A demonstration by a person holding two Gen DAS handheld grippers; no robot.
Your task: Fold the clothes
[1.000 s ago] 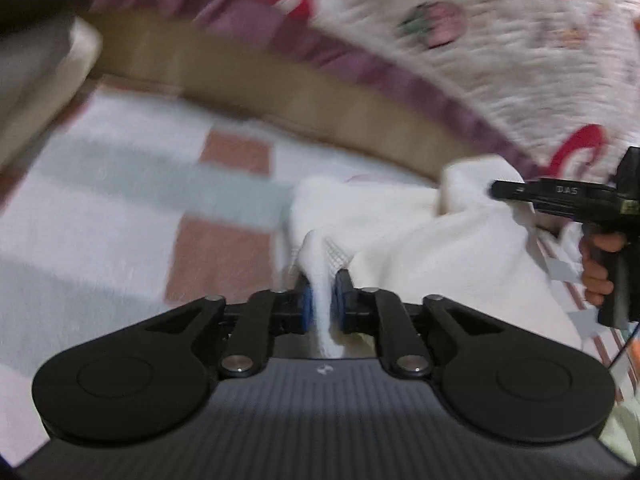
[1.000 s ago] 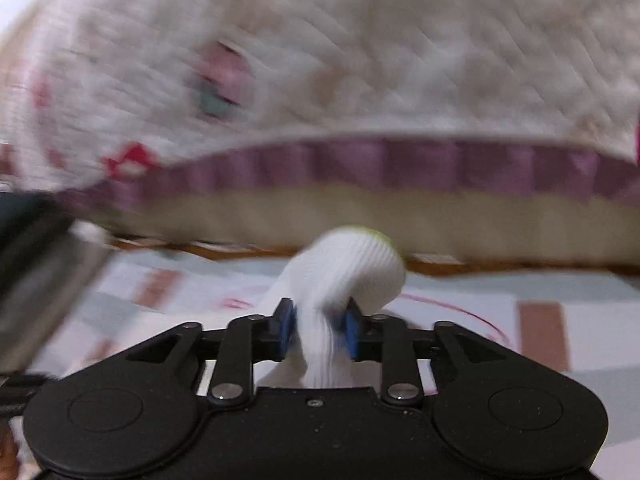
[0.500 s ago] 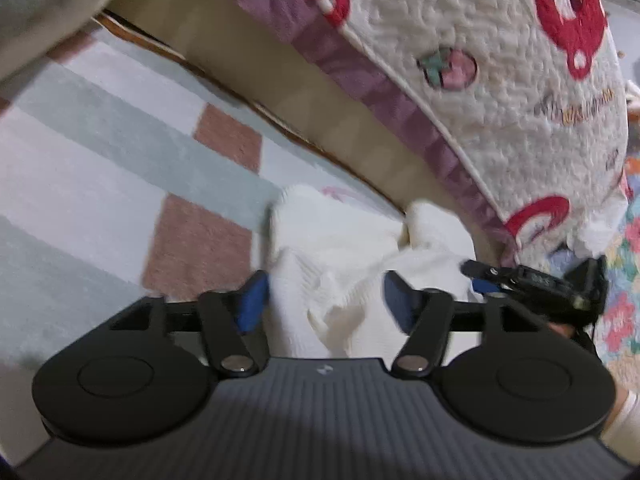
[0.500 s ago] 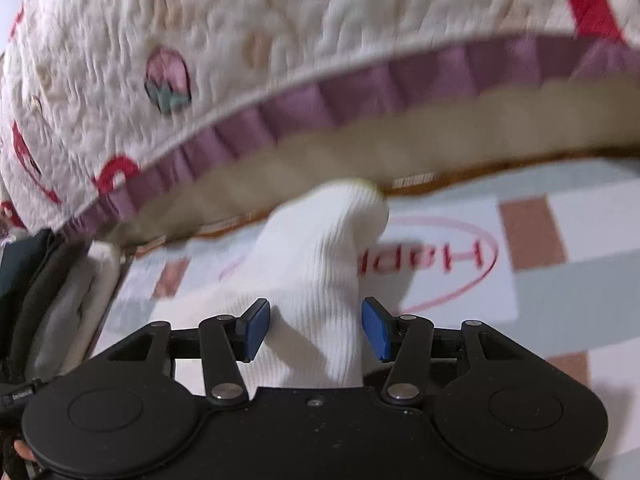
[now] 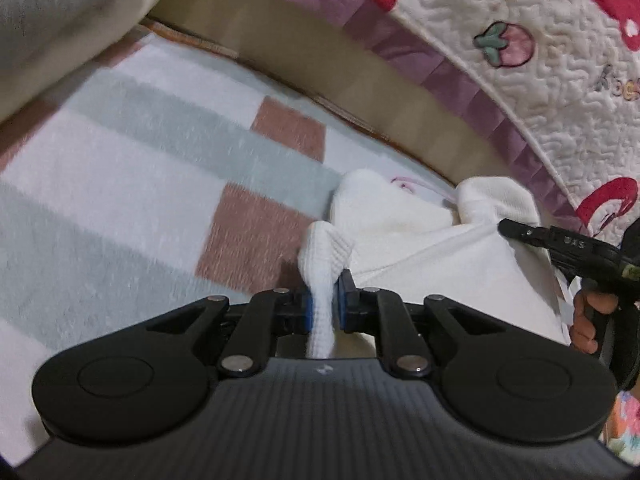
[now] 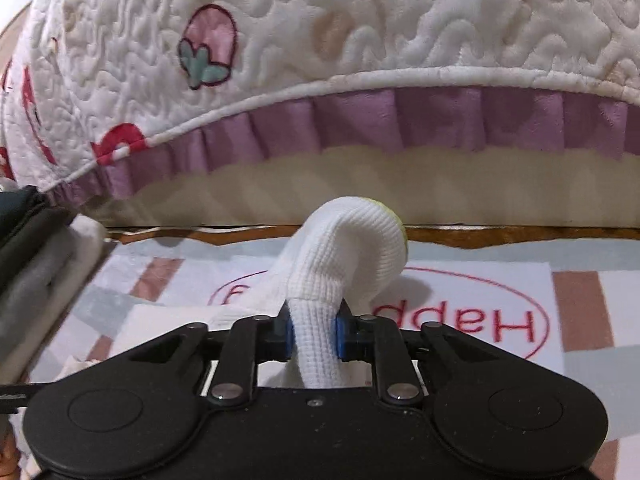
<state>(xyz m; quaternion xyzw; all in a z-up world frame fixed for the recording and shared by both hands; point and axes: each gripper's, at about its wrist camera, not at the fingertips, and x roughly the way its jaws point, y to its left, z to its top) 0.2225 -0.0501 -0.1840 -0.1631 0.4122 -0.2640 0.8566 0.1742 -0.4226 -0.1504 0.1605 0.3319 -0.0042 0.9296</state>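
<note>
Reading "Happ", mirrored, on blanket [image 6: 460, 320]

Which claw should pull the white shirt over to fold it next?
Probably the right claw. It pinches a thick ribbed end of the white shirt, lifted off the mat. The left claw has just closed on only a thin corner.

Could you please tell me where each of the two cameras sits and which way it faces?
Left wrist: behind the left tongs, facing down across the checked blanket; the right tongs and a hand show.
Right wrist: behind the right tongs, facing the quilted bedspread; only its tongs show.
Shared: white garment, clamped by both.
</note>
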